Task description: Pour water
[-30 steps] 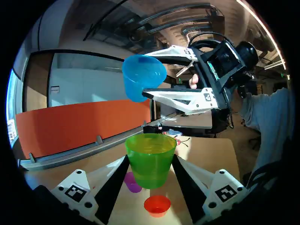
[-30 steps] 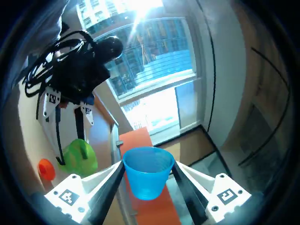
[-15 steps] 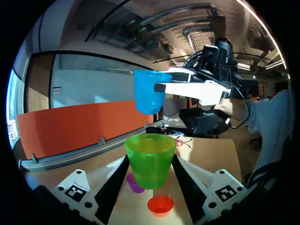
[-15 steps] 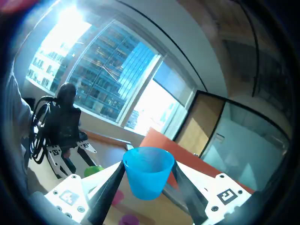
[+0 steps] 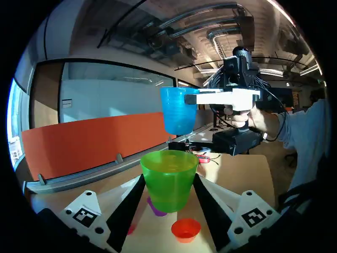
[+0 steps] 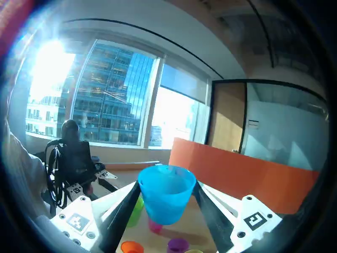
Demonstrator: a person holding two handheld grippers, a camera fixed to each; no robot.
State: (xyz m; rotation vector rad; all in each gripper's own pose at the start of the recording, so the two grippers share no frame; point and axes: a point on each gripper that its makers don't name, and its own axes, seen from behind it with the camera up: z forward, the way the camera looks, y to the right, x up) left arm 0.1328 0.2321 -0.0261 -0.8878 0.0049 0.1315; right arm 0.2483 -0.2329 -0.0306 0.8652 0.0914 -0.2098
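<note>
Over wooden table (image 5: pixel 240 168) — green cup (image 5: pixel 169 181), blue cup (image 5: pixel 177 110) (orange partition (image 5: pixel 84 143) behind).

We see a translucent green cup (image 5: pixel 169 181), upright, held up close, a blue cup (image 5: pixel 178 110), upright, higher beyond it, apart.

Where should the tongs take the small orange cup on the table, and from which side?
Probably by the rim, from above: one finger inside, one outside. The orange cup stands upright, mouth open, low and flared, so a side pinch would find little wall. Both are full now: the left tongs hold the green cup, the right tongs the blue cup.
</note>
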